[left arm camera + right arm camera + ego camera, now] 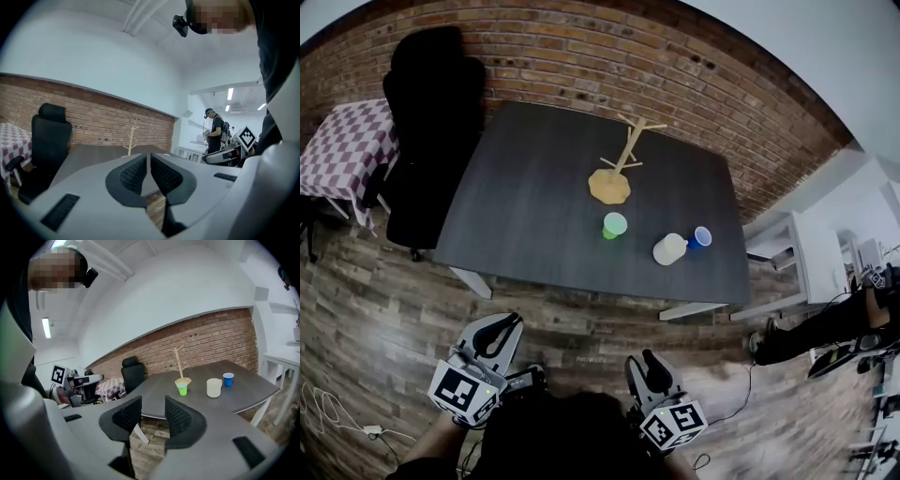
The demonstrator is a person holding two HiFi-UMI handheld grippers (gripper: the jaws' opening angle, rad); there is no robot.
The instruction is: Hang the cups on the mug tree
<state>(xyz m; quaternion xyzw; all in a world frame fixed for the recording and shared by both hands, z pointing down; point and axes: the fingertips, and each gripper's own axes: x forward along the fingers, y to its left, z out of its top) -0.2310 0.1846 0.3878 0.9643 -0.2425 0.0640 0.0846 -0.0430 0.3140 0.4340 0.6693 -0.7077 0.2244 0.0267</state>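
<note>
A wooden mug tree [625, 155] stands on the dark table [534, 216], toward its far side. In front of it are a green cup [614, 225], a cream mug [669, 248] lying on its side and a blue cup [701, 236]. Both grippers are held low over the floor, well short of the table's near edge. My left gripper [501, 330] is shut and empty; its pads [136, 173] meet, with the mug tree [132, 138] far behind. My right gripper [651, 364] is open with nothing between its pads [126, 414]; its view shows the green cup [182, 388], cream mug [214, 387] and blue cup [228, 379].
A black office chair [431, 103] stands at the table's left end, next to a checkered table [347, 150]. A white desk [787, 258] and another person's legs [820, 333] are at the right. Brick wall behind. Wooden floor under the grippers.
</note>
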